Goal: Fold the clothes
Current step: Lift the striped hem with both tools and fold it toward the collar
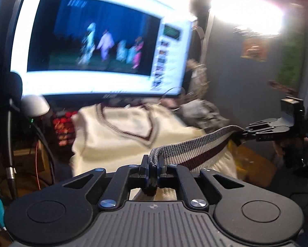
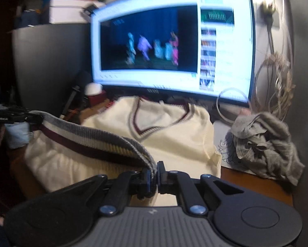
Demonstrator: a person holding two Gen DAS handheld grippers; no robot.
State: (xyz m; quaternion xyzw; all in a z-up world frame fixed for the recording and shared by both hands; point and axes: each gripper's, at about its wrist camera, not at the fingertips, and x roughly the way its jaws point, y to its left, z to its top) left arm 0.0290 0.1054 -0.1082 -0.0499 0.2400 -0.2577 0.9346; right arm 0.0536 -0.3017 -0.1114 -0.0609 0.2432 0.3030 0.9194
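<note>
A cream V-neck knit vest (image 1: 121, 140) with maroon and grey trim lies on the desk below the monitor, its neckline towards the screen. Its striped hem (image 1: 195, 146) is lifted and stretched between both grippers. In the left wrist view my left gripper (image 1: 154, 163) is shut on one end of the hem, and my right gripper (image 1: 241, 132) pinches the other end at the right. The right wrist view shows the vest (image 2: 174, 135), the hem band (image 2: 88, 140), my right gripper (image 2: 154, 171) shut on it, and my left gripper (image 2: 31, 116) at the far left.
A lit monitor (image 2: 170, 41) stands right behind the vest. A crumpled grey garment (image 2: 265, 144) lies on the brown desk (image 2: 256, 183) at the right. Cables and dried stems (image 2: 277, 78) hang by the wall. A microphone (image 1: 12, 103) and a white dome (image 1: 34, 105) stand at the left.
</note>
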